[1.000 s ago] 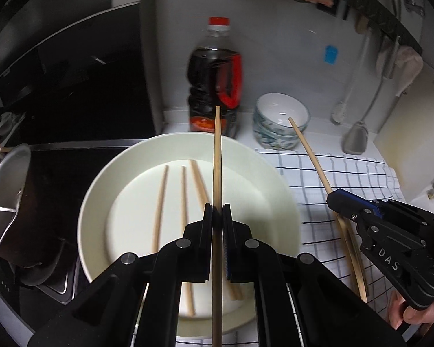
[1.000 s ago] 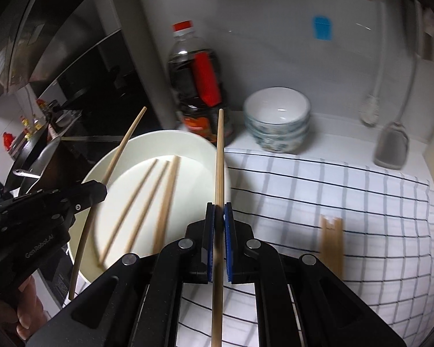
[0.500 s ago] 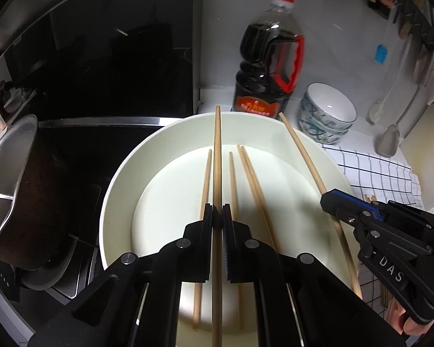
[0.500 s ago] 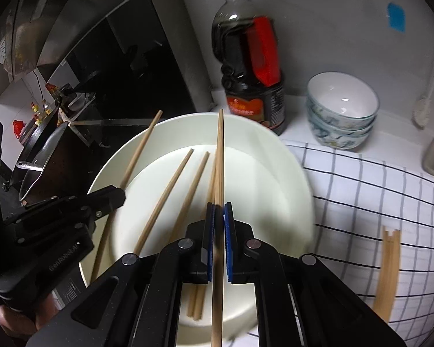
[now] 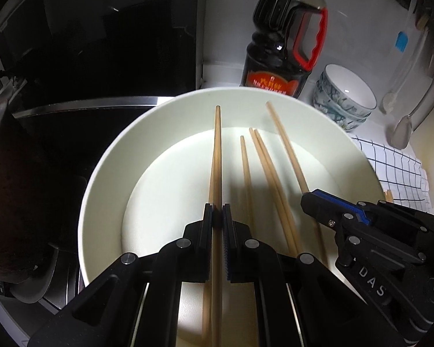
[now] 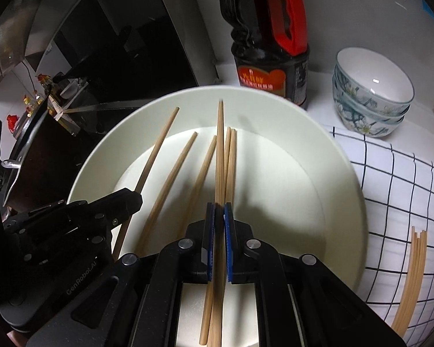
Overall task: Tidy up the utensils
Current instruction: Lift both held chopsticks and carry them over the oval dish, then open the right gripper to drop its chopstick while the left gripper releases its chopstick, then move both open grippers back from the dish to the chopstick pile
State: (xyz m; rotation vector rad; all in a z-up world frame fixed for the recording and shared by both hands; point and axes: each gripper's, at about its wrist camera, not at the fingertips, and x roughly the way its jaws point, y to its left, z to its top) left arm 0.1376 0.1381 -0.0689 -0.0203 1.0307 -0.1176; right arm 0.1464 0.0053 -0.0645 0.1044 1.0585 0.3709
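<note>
Both grippers now lower over plate (image 5: 107, 173); left gripper (image 5: 217, 222) and right gripper (image 6: 219, 217) fingers each clamped on chopstick, release next.

Dim kitchen, dark fisheye corners, bright plate (image 5: 107, 190) centre shadowed by claws, glare on bottle (image 6: 254, 40), slight blur

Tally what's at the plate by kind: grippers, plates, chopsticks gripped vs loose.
Grippers: 2 (left gripper, right gripper)
White plate: 1
Gripped chopsticks: 2
Loose chopsticks in plate: 4
Total: 9
</note>
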